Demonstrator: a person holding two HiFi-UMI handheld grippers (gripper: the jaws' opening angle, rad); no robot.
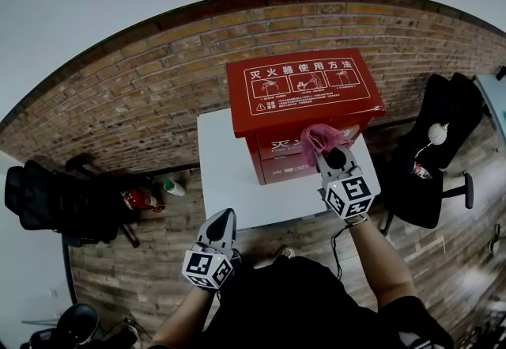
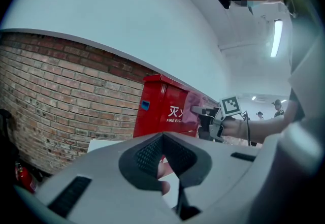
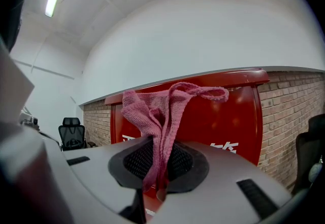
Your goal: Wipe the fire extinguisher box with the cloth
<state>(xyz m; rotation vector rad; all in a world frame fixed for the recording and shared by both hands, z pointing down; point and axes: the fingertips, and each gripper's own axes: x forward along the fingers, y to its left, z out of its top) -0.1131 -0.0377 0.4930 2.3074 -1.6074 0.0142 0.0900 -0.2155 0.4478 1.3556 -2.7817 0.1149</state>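
- The pink cloth (image 3: 158, 115) is being gripped between the jaws of the right gripper (image 1: 329, 152) and held against the upper front of the red fire extinguisher box (image 1: 304, 94).
- The box is being carried by a white table (image 1: 228, 173) near a brick wall (image 1: 134, 102).
- The left gripper (image 1: 222, 222) is being held low before the table, with its jaws together and nothing between them.

We are seeing bright, even indoor light falling from a ceiling strip light (image 2: 277, 38), soft glare sheening the fire extinguisher box (image 3: 233, 116), and fisheye distortion bowing the brick wall (image 1: 142, 102) and darkening corners.
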